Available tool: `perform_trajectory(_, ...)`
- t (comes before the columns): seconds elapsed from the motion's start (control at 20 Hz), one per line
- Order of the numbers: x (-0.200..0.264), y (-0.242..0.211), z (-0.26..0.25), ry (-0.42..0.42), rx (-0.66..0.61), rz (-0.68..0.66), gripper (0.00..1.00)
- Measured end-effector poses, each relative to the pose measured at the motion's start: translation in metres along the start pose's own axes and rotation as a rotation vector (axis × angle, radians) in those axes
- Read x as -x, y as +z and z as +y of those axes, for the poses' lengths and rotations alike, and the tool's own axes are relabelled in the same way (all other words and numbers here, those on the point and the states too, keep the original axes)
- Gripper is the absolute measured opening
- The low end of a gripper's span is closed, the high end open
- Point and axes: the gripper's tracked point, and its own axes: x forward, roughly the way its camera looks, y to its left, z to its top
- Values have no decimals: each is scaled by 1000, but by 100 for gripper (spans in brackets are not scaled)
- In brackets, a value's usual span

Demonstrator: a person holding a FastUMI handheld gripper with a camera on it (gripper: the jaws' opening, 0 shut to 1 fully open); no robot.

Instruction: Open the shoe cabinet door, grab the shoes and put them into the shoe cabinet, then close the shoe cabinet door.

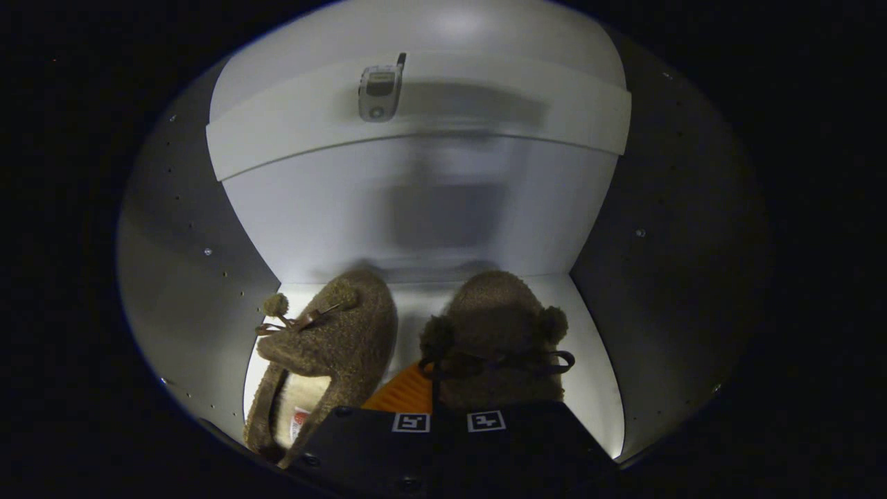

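I am looking into the open shoe cabinet (pixel 429 208), which has a white back panel and a white floor. Two brown fuzzy slippers with pom-pom laces rest on that floor. The left slipper (pixel 332 346) lies just ahead and to the left of my fingers, tilted so its pale lining shows. The right slipper (pixel 502 326) sits straight ahead, and its rear edge and lace run in between my fingers. My gripper (pixel 443 410) has its fingers drawn close together on that rear edge. The grip point itself is hidden behind the gripper body.
A white shelf edge (pixel 527 114) crosses the cabinet above the slippers, with a small grey phone-like device (pixel 380 90) on it. Grey side walls (pixel 194 263) with rows of small holes close in on both sides.
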Motion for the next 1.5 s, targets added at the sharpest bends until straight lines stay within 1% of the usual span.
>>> perform_trajectory(0.2,-1,-3,-3,7,-10,13,7)
perform_trajectory(0.25,3,-5,1,30,-5,22,11)
perform_trajectory(0.35,12,-7,1,31,9,22,31)
perform_trajectory(0.4,19,-7,-2,13,9,16,41)
perform_trajectory(0.45,27,-6,-1,14,7,-1,51)
perform_trajectory(0.6,60,-2,-4,-5,-1,-67,65)
perform_trajectory(0.65,73,-1,-6,-10,-5,-91,73)
perform_trajectory(0.7,87,1,-7,-16,-7,-117,74)
perform_trajectory(0.75,101,4,-8,-15,-9,-147,78)
perform_trajectory(0.8,117,6,-7,-8,-19,-178,79)
perform_trajectory(0.95,162,5,-3,11,-39,-246,91)
perform_trajectory(1.1,213,-3,8,42,-28,-329,98)
perform_trajectory(1.3,284,-13,17,64,-16,-440,99)
perform_trajectory(1.5,363,-33,27,120,-17,-545,99)
